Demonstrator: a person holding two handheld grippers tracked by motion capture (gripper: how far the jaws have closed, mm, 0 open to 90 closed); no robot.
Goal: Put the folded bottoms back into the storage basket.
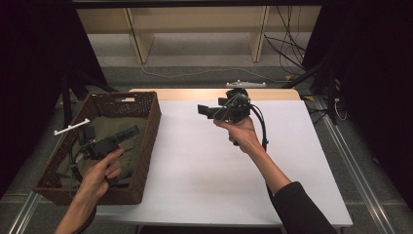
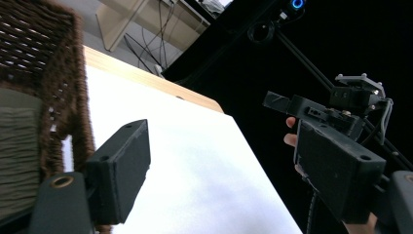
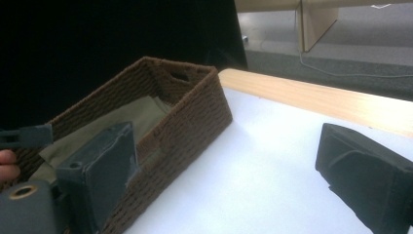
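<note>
- Basket (image 1: pixel 147 127): one, brown woven, rectangular; one olive cloth (image 1: pixel 104 127) inside.
- Left gripper (image 1: pixel 127 132): above basket, jaws wide, empty.
- Right gripper (image 1: pixel 203 111): right of basket, jaws wide, empty.

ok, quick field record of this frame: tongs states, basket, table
left tongs: open, nothing between the jaws, held over the basket
right tongs: open, empty, held up above the table, pointing toward the basket
basket: brown woven, on the table's left end
basket contents: olive green cloth, folded or crumpled
table: white top, bare wooden strip along the far edge
</note>
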